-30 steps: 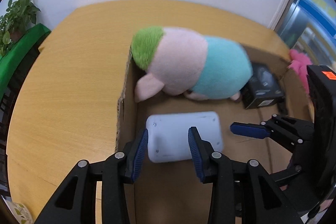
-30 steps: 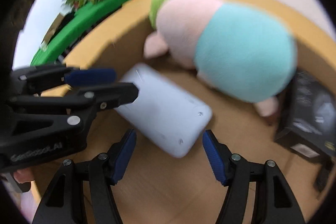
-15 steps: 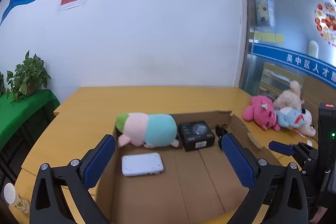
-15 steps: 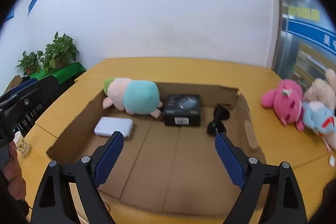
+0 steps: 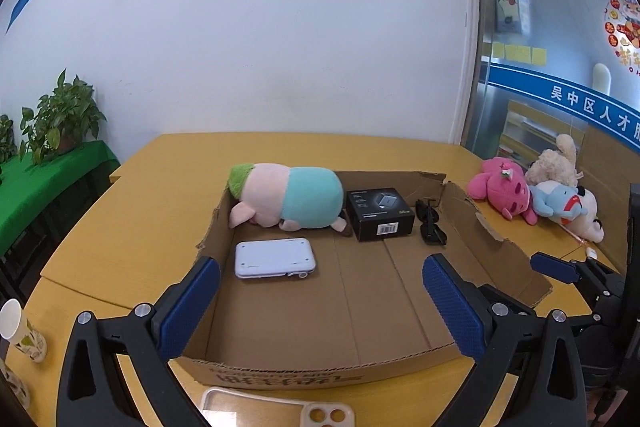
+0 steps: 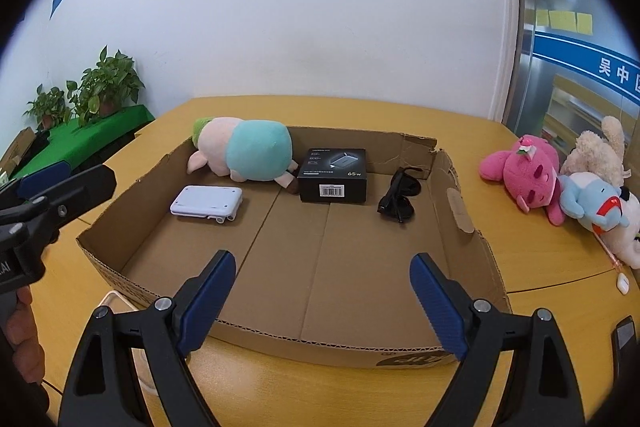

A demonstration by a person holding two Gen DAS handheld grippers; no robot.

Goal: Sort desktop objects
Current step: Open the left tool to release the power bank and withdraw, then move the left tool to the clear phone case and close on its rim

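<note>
A wooden table (image 6: 256, 379) bears a shallow cardboard box (image 6: 336, 349). At its far left lies a pink-and-teal plush (image 6: 244, 149), beside a black carton (image 6: 333, 175) marked "65w" with a barcode; sunglasses (image 6: 400, 197) lie to its right, a white device (image 6: 208, 205) near left. Left gripper (image 5: 320, 301) and right gripper (image 6: 322, 301) both gape wide, holding nothing.

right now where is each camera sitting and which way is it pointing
Left wrist: on the left gripper, above the near edge of the cardboard box, facing the far wall; own open fingers show, right gripper at right.
Right wrist: on the right gripper, same heading from further right; own open fingers show, left gripper and a hand at left.
Shared: box, white case, plush pig, black box, sunglasses.
</note>
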